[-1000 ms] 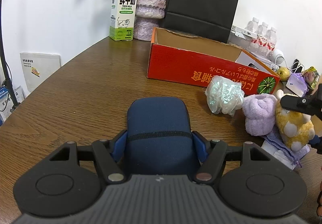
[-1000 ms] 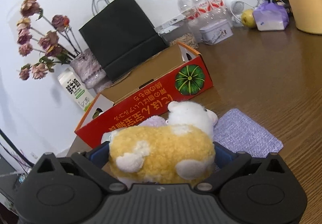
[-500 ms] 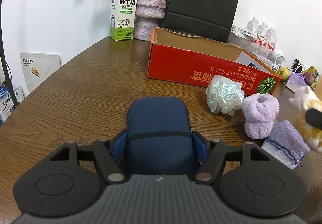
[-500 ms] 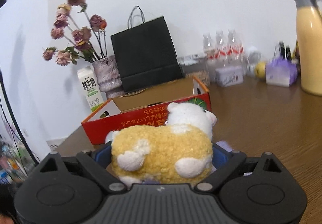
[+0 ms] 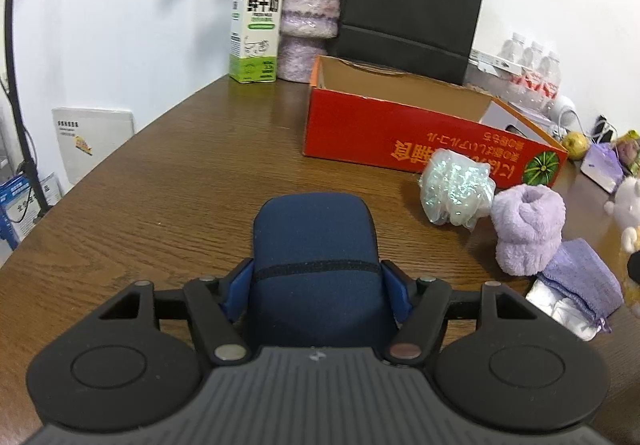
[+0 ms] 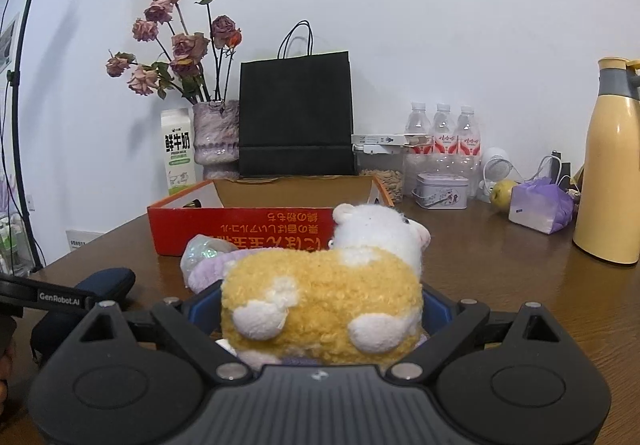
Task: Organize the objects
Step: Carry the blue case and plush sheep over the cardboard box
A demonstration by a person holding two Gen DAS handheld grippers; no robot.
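Up close, the left gripper [image 5: 316, 277] has its blue pads pressed against both sides of a navy pouch [image 5: 314, 245], and its jaws are closing a little tighter on it; the pouch juts forward over the wooden table [image 5: 168, 189]. The right gripper [image 6: 320, 305] is clamped wide on a yellow-and-white plush toy [image 6: 320, 301], held above the tabletop with its white head pointing away from the camera. Beyond both stands an open red cardboard box [image 5: 400, 141], printed side facing the grippers. Crowding the box's near wall are an iridescent crinkly bundle [image 5: 456, 185], a rolled lilac fleece [image 5: 528, 229] and a lilac drawstring bag [image 5: 580, 285]. Behind the box stand a milk carton [image 5: 256, 25], a vase of dried roses [image 6: 214, 137] and a black paper bag [image 6: 296, 113]. Water bottles [image 6: 442, 129], a small tin [image 6: 440, 191] and a yellow flask [image 6: 612, 173] sit farther right.
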